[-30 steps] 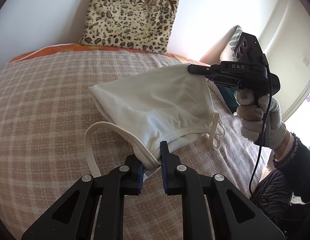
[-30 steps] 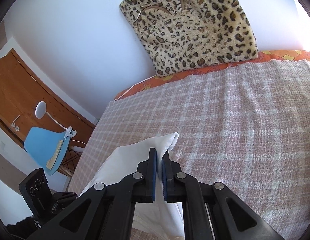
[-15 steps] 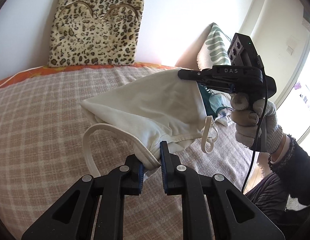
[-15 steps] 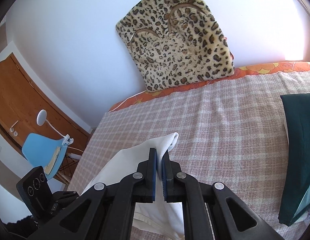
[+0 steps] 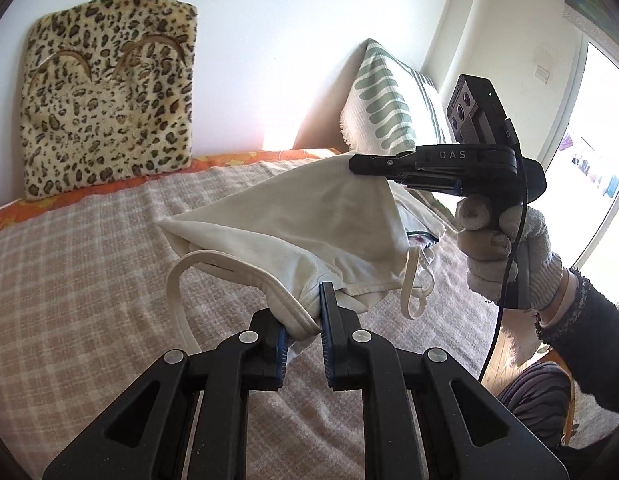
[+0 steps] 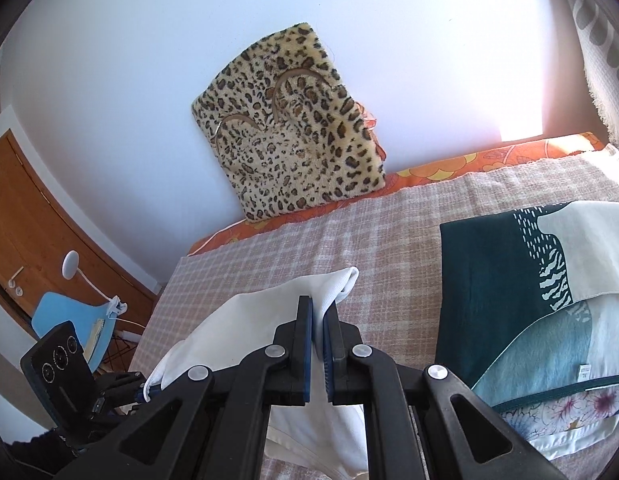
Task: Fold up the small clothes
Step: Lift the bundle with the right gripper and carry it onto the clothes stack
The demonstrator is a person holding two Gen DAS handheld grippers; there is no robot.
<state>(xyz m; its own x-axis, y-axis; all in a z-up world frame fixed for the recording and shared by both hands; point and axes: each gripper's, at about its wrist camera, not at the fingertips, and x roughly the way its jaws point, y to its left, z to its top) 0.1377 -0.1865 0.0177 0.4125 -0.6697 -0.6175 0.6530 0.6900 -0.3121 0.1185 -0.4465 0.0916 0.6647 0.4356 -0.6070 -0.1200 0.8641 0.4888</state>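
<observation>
Hanging above the bed [image 5: 89, 280], the white garment [image 5: 293, 220] stretches between both hand-held grippers, left [image 5: 303, 324] and right [image 6: 317, 320], each clamped on it.

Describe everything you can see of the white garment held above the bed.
The white garment looks like thin, soft cotton, cream-white, with narrow straps looping from its banded hem. It hangs slack in the air over the checked blanket, stretched between two tools: the left tool pinches its bunched hem, and the right tool grips a corner. Nothing else touches it.
</observation>
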